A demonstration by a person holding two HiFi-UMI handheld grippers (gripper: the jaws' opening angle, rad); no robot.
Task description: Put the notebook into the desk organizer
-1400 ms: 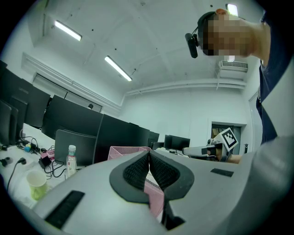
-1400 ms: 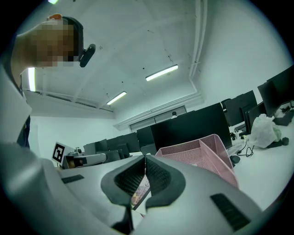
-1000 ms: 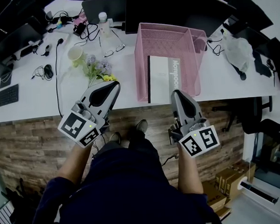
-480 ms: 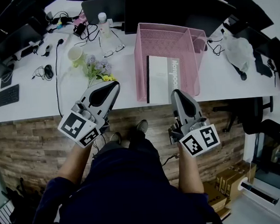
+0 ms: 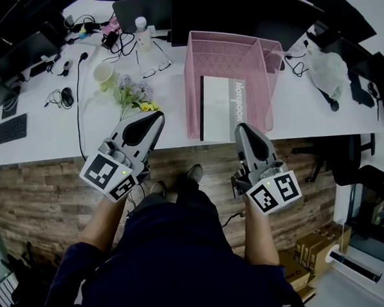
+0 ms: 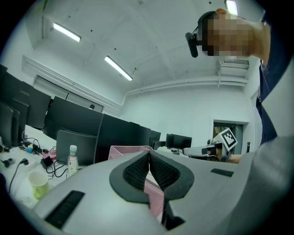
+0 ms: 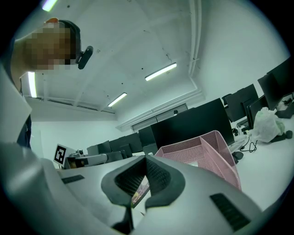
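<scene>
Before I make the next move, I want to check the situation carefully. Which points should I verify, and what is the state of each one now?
1. Notebook is inside the pink desk organizer: ok, it lies in the wider compartment.
2. Left tool is shut with nothing in it: ok.
3. Right tool is shut with nothing in it: ok.
4. Right tool is clear of the organizer's near end: cannot tell, since its tip is very close in the head view.
5. Flowers and paper cup are out of the way: ok, both stand to the left of the organizer.
6. Notebook is pushed fully to the back: cannot tell.
</scene>
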